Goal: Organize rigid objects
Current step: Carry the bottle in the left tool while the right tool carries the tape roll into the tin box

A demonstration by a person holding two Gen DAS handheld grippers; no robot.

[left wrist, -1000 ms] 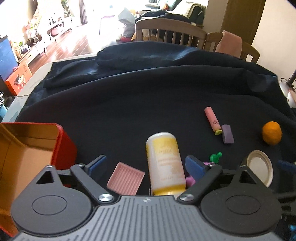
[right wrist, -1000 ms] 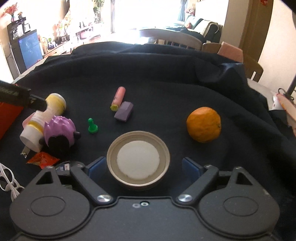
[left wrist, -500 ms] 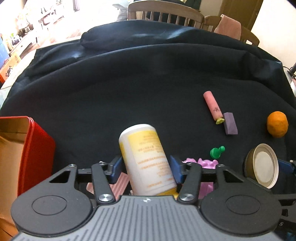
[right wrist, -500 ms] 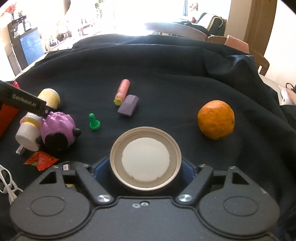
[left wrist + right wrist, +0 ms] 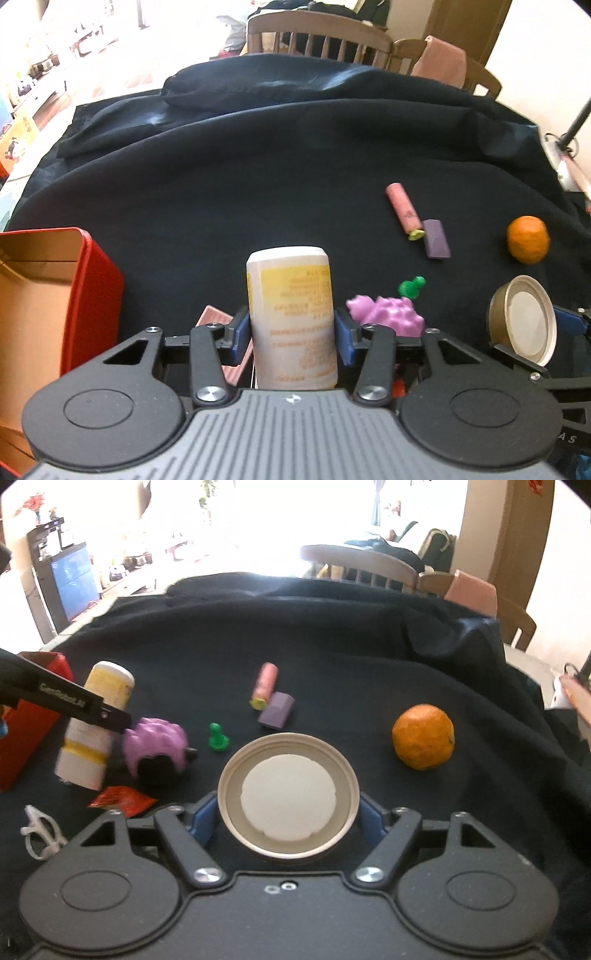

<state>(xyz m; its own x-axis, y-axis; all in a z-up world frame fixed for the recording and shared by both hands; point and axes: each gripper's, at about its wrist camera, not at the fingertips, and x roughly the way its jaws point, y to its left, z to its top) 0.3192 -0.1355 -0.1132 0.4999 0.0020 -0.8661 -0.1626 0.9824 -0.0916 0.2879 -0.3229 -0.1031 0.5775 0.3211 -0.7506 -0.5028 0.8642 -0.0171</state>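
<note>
My left gripper [image 5: 291, 336] is shut on a white and yellow bottle [image 5: 290, 317] and holds it tilted above the dark cloth; the bottle also shows in the right wrist view [image 5: 94, 723]. My right gripper [image 5: 288, 812] is shut on a round metal jar lid [image 5: 288, 797], which also shows at the right of the left wrist view [image 5: 524, 321]. An open red tin box [image 5: 55, 295] stands at the left. A purple spiky toy [image 5: 155, 746], a green pawn [image 5: 218, 738], a pink tube [image 5: 264, 685], a purple block [image 5: 277, 709] and an orange [image 5: 423, 736] lie on the cloth.
A pink ridged tray [image 5: 225, 343] lies under the left gripper. A red wrapper [image 5: 122, 801] and a white plastic clip [image 5: 38, 830] lie near the front left. Folded cloth ridges [image 5: 277, 85] and wooden chairs [image 5: 317, 33] stand at the far edge.
My left gripper closed on the bottle and lifted it off the cloth. My right gripper closed on the jar lid and raised it slightly.
</note>
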